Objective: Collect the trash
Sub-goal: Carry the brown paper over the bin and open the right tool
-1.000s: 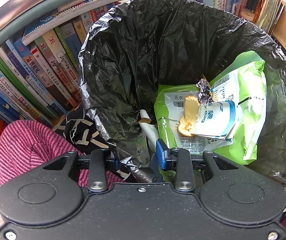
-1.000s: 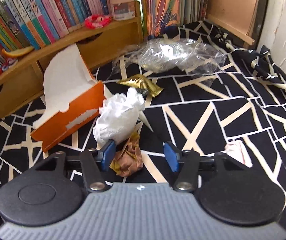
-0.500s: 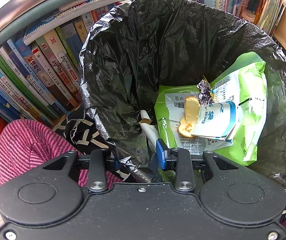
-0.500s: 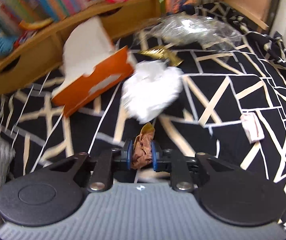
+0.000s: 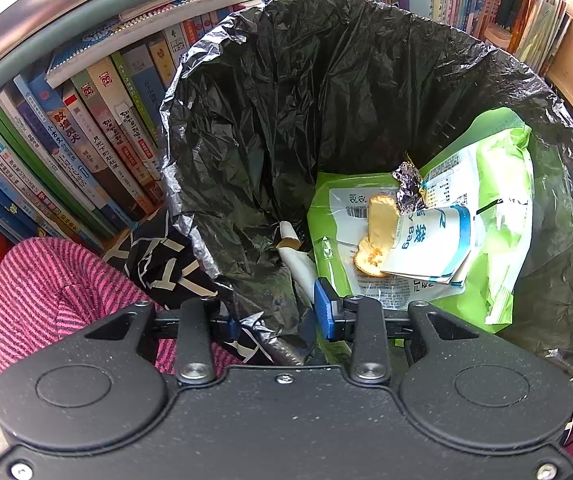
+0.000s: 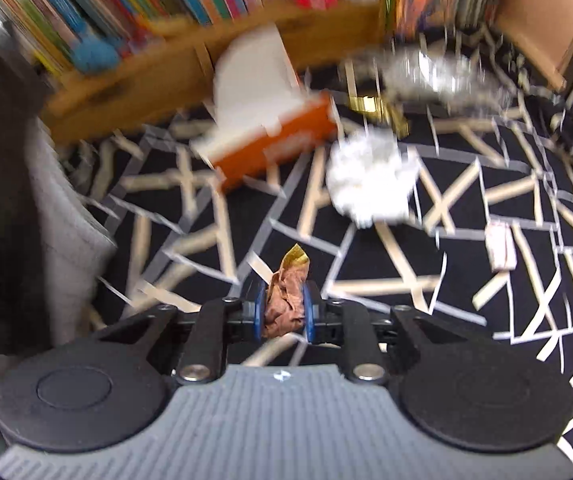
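In the left wrist view, the black-lined trash bin point(image 5: 286, 92) holds a green snack bag point(image 5: 486, 208), a foil scrap point(image 5: 408, 192) and food pieces. My left gripper point(image 5: 276, 318) straddles the bin's near rim, one finger inside and one outside, shut on the rim and liner. In the right wrist view, my right gripper point(image 6: 284, 306) is shut on a crumpled brown wrapper point(image 6: 288, 292), held above the black patterned cloth point(image 6: 466, 280). The picture is blurred by motion.
On the cloth lie a white crumpled paper ball point(image 6: 370, 176), an orange tissue box point(image 6: 278, 144), a gold wrapper point(image 6: 382, 108), clear plastic film point(image 6: 434, 76) and a small pale scrap point(image 6: 500, 246). A grey bin wall point(image 6: 66, 208) stands at left. Bookshelves point(image 5: 86, 128) stand behind.
My right gripper closed on the brown wrapper, lifted it off the cloth and swung left toward the grey bin. The left gripper and bin stayed still.
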`<state>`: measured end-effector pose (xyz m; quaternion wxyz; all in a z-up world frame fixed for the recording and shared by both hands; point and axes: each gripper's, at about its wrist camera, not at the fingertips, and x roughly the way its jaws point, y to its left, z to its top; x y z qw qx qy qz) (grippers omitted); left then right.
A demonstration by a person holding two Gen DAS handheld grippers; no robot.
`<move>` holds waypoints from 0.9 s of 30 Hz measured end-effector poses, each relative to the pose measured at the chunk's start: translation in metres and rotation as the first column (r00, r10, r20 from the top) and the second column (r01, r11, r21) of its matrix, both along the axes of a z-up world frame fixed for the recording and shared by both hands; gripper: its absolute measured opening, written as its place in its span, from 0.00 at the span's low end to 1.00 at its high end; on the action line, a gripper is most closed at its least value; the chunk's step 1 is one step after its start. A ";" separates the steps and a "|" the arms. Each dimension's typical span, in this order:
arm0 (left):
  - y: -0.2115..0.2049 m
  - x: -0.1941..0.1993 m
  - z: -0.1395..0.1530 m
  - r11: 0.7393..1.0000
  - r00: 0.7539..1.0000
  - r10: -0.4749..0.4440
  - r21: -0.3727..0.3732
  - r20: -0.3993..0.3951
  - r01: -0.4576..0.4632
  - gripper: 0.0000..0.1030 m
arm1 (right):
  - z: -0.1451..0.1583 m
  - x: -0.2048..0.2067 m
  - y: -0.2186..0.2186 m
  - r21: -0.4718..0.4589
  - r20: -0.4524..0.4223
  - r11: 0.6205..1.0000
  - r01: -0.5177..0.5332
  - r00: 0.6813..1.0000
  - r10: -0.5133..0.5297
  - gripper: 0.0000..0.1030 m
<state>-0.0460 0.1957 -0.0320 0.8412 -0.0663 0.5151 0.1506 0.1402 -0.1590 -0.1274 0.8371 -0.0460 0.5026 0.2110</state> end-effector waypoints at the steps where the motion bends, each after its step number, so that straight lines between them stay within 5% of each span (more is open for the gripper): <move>1: 0.000 0.000 0.000 1.000 1.000 0.001 -0.001 0.001 -0.001 0.32 | 0.013 -0.004 -0.001 0.029 0.033 1.000 -0.002 0.999 0.001 0.24; 9: 0.000 0.000 0.000 1.000 1.000 -0.002 0.004 0.001 0.002 0.32 | 0.101 -0.037 -0.009 0.350 0.254 0.934 -0.067 0.967 -0.026 0.24; 15: -0.002 0.001 -0.001 1.000 1.000 -0.003 0.017 -0.004 0.003 0.32 | 0.141 -0.062 0.005 0.501 0.383 0.814 -0.295 0.918 0.097 0.26; 22: -0.004 0.001 -0.001 1.000 1.000 -0.008 0.027 -0.007 0.009 0.33 | 0.147 -0.088 0.046 0.491 0.428 0.752 -0.440 0.874 0.231 0.32; 27: -0.004 0.002 -0.001 1.000 1.000 -0.011 0.029 -0.008 0.011 0.34 | 0.138 -0.100 0.063 0.440 0.435 0.768 -0.466 0.858 0.272 0.66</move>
